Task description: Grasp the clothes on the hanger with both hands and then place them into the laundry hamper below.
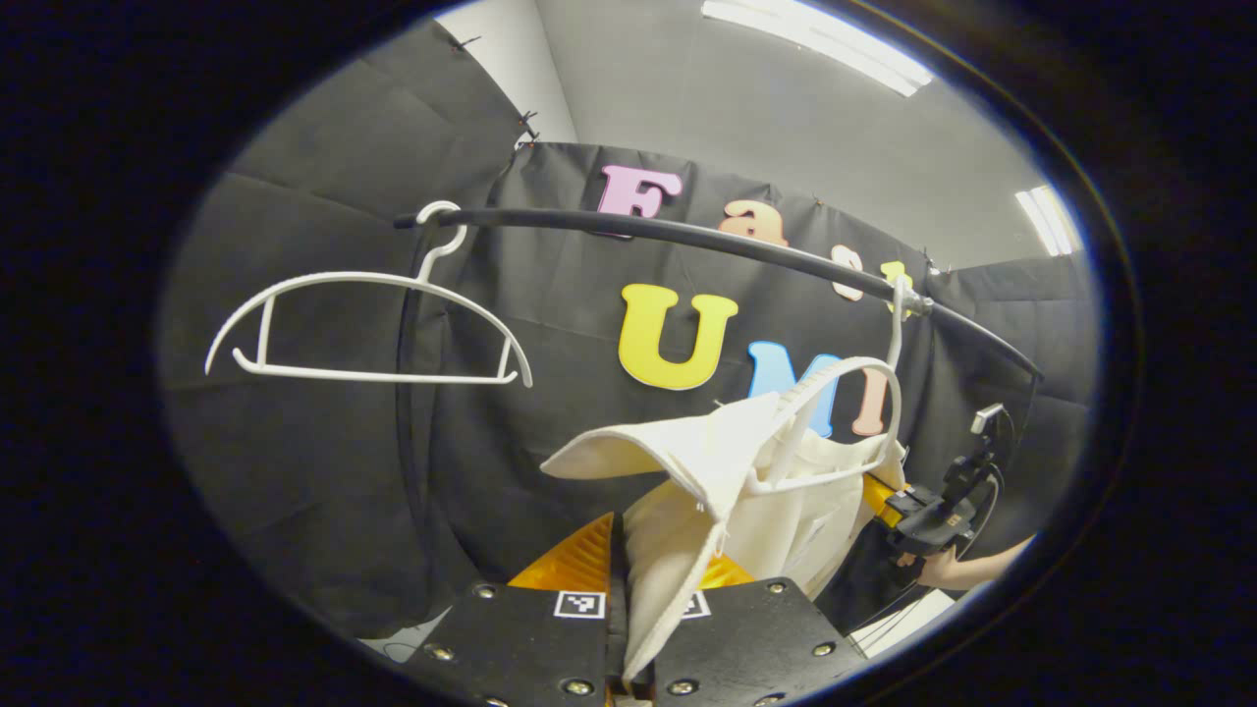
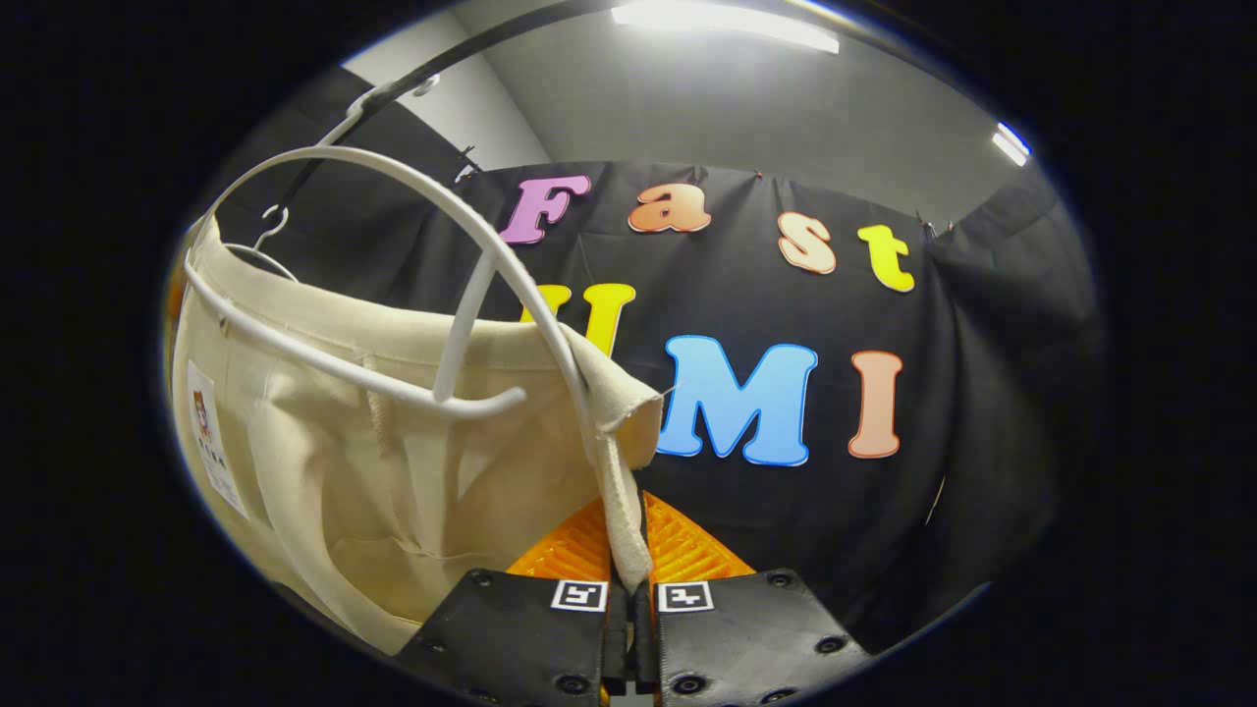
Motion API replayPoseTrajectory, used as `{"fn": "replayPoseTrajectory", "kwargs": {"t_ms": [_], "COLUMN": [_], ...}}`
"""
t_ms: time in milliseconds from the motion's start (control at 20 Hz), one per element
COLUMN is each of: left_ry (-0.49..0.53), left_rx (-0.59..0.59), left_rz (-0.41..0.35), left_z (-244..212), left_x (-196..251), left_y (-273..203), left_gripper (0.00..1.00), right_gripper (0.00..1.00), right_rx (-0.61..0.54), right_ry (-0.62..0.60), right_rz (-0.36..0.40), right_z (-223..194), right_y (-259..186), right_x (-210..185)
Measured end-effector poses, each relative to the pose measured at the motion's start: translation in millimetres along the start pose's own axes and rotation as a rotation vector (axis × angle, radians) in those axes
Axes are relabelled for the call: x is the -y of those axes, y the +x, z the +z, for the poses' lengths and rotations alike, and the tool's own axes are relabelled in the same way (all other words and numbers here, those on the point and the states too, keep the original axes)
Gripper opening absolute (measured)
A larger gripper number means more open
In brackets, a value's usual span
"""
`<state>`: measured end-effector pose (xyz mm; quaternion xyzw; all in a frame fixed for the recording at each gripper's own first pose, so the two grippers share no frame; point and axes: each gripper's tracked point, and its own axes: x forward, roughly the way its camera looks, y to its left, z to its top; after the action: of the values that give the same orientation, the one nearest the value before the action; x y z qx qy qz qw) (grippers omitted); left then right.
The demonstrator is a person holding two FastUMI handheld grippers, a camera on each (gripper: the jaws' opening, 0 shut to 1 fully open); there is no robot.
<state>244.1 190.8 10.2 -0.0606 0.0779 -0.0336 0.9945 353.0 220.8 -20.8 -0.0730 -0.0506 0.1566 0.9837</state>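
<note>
- Booth wall [image 1: 324, 471]: black cloth, creased and hung in panels, is seen behind everything; a pale ceiling with strip lights [image 1: 815, 44] is seen above it.
- Rail [image 1: 687, 234]: a dark round bar, seen curved across the left gripper view, from which both hangers are hung.
- Garment [image 1: 727, 491]: cream woven cloth, matte and softly folded, is draped on the white hanger [image 1: 849, 393] at the rail's right end; a small sewn label [image 2: 211, 442] is seen inside it in the right gripper view.
- Empty hanger [image 1: 368, 329]: white plastic, arched with a straight lower bar, is hung well apart to the left.
- Left gripper [image 1: 628, 628]: the jaws are drawn nearly together, with a fold of the garment's edge pinched between both fingers.
- Right gripper [image 2: 628, 579]: the jaws are likewise closed on a narrow corner strip of the garment; the same gripper is seen beside the garment, held by a hand [image 1: 938, 568], in the left gripper view.
</note>
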Motion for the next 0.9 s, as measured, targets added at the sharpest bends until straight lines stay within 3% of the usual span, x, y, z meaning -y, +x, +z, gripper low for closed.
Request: {"fn": "replayPoseTrajectory", "kwargs": {"t_ms": [250, 600, 650, 700, 800, 900], "left_ry": [0.112, 0.055, 0.050, 0.064, 0.143, 0.179], "left_rx": [0.003, 0.018, 0.002, -0.016, 0.067, 0.079], "left_rz": [0.072, 0.089, 0.098, 0.147, 0.143, 0.152], "left_z": [-24, -33, -40, -38, -3, 12], "left_x": [-1, 1, 4, 2, 11, 17], "left_y": [6, 15, 19, 16, -3, -24], "left_gripper": [0.04, 0.04, 0.03, 0.04, 0.03, 0.03], "right_gripper": [0.05, 0.08, 0.05, 0.05, 0.08, 0.01], "right_rx": [0.010, -0.017, -0.024, -0.023, 0.007, 0.031], "right_ry": [-0.043, -0.040, -0.059, -0.070, -0.060, -0.054], "right_rz": [0.003, 0.011, 0.020, 0.026, 0.037, 0.055], "right_z": [-3, -22, -25, -21, -5, 0], "right_y": [0, -6, -6, -6, -8, -5], "right_x": [-3, -2, -5, -5, -2, 0]}}
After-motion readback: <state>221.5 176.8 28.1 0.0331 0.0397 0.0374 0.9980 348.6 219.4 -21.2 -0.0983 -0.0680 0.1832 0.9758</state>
